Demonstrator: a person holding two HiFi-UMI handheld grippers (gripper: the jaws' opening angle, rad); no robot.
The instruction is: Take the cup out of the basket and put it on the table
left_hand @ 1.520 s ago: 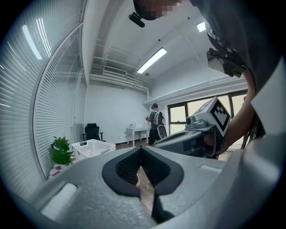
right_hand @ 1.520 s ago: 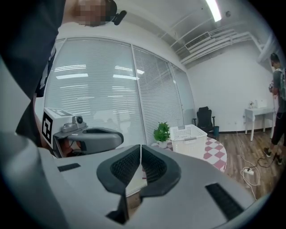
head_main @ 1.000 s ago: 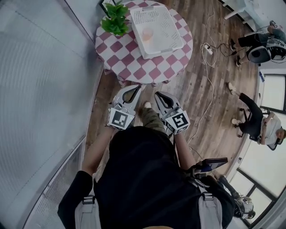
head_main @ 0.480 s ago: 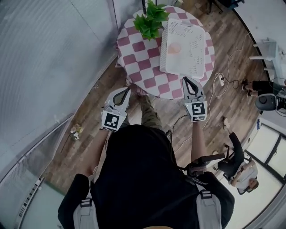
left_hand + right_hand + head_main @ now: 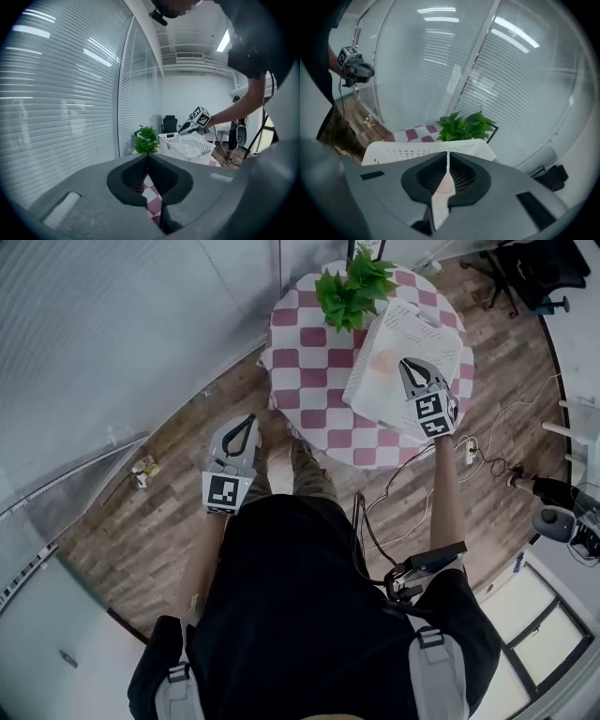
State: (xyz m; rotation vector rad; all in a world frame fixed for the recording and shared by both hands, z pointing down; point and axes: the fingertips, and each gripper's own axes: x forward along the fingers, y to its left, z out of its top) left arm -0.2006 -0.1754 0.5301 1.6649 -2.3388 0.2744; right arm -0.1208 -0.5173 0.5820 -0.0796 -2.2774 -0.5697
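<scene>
R gripper [image 5: 407, 363] clenched, empty, over basket [image 5: 373, 397]: open wide before dropping onto cup [image 5: 383, 360]; L gripper [image 5: 245, 419] clenched, well off basket.

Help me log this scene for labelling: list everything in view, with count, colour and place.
Round table with checked cloth: one, dark pink and white, ahead of the person.
Perforated plastic basket: one, white, on the table's right side.
Small cup: one, pale pink, inside the basket.
Leafy potted plant: one, green, on the table's far edge beside the basket.
Power strip with cable: one, white, on the wooden floor right of the table.
Office chair: one, black, far right.
Left tongs: grey, shut, empty, short of the table's near edge.
Right tongs: grey, shut, empty, over the basket.
</scene>
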